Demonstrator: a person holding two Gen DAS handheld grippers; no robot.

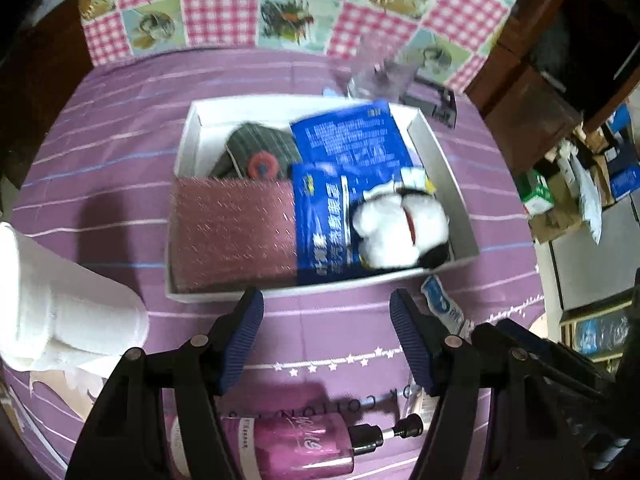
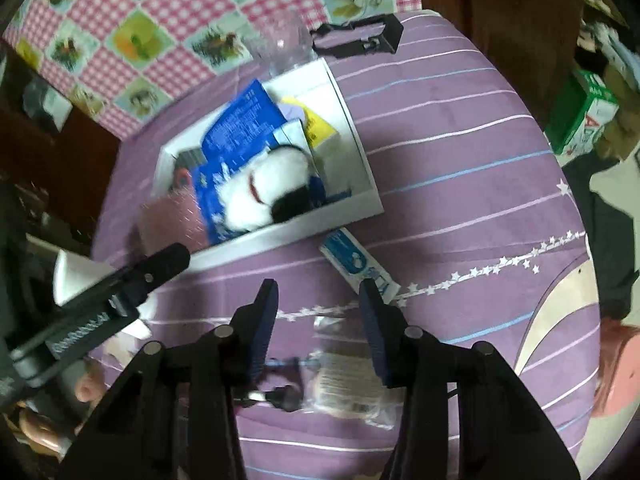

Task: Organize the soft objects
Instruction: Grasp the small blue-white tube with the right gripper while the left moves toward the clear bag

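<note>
Plush dog [image 1: 400, 228] among box [image 1: 192, 120] clutter

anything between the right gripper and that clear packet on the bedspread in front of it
Nothing visible. The right gripper has open jaws above the clear packet, with only purple bedspread around. The small blue sachet lies farther off, beside the white box.

This is a lived-in home bedroom: a bed [image 1: 120, 152] spread with a purple striped sheet fills the view. Beyond the bed lies a pink-checked patchwork quilt [image 1: 280, 4], and beside it stand dark wooden furniture [image 1: 532, 112] and cluttered cardboard boxes [image 1: 560, 200].
</note>
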